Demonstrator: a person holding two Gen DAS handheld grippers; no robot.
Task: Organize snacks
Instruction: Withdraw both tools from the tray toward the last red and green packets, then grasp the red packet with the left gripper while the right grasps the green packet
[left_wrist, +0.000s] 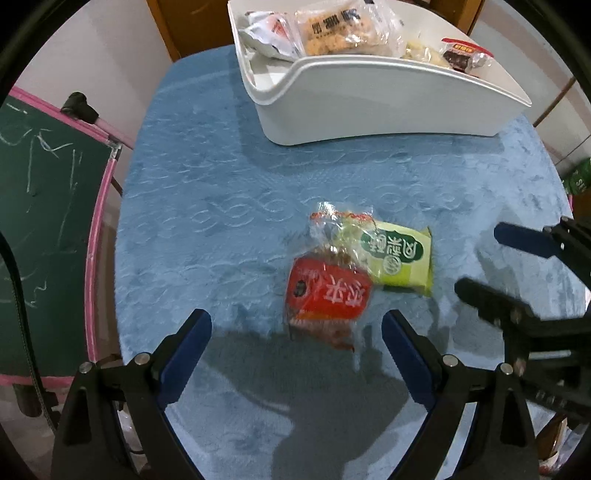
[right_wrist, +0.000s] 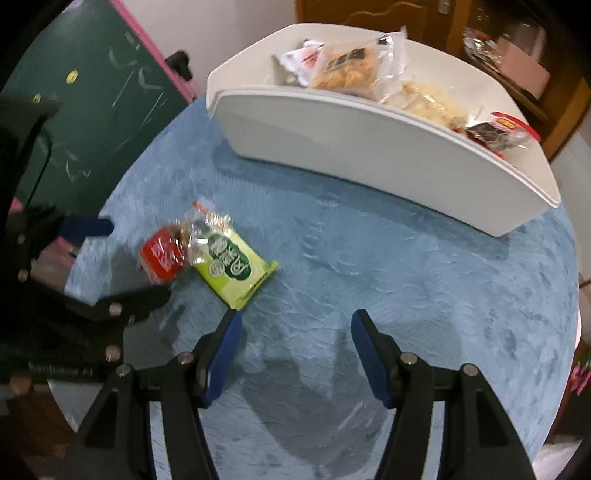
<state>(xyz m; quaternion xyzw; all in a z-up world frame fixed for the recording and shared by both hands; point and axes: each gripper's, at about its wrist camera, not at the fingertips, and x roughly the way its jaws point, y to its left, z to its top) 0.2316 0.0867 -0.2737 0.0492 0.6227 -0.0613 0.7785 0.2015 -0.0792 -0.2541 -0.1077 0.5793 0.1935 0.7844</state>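
A red snack packet (left_wrist: 327, 291) in clear wrap and a green packet (left_wrist: 400, 258) lie touching on the blue cloth. My left gripper (left_wrist: 295, 321) is open, hovering just in front of the red packet. My right gripper (right_wrist: 295, 325) is open and empty; the green packet (right_wrist: 236, 266) lies just beyond its left finger, with the red packet (right_wrist: 164, 256) further left. Each gripper shows in the other's view: the right one (left_wrist: 480, 258) and the left one (right_wrist: 125, 258). A white bin (left_wrist: 388, 99) at the back holds several packets; it also shows in the right wrist view (right_wrist: 369, 147).
The round table carries a blue cloth (left_wrist: 221, 221). A green chalkboard with a pink frame (left_wrist: 48, 221) stands left of the table. A wooden door (right_wrist: 369, 14) and shelves are behind the bin.
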